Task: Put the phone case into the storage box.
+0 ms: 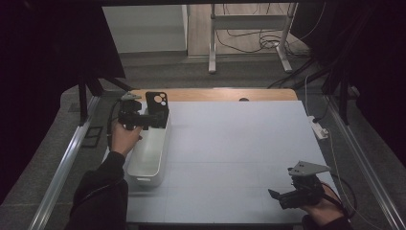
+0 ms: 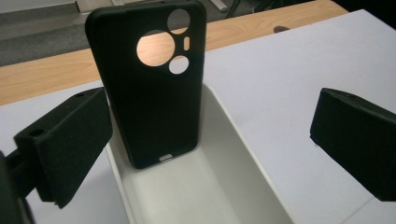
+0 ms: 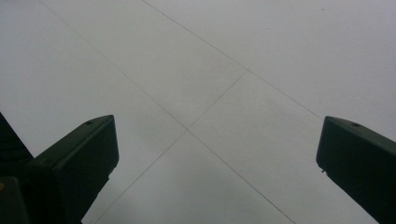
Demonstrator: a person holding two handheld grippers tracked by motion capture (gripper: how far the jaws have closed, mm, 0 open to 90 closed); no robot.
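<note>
One white bin point(image 1: 148, 158) at table point(image 1: 239, 143) left edge; black phone case point(image 2: 149, 88) upright inside, leaning on far wall. Risk: toppling forward if nudged. Left gripper point(image 2: 205, 140) spread wide, left pad just beside case, gripping nothing. Right gripper point(image 3: 215, 163) wide open, empty, over bare table.

The high view looks down and forward over the table point(image 1: 230, 143); both gripper views sit close above it, the left facing the white bin point(image 2: 219, 186) at the high view's left.

Black phone case point(image 2: 149, 88), white bin point(image 2: 205, 186).
</note>
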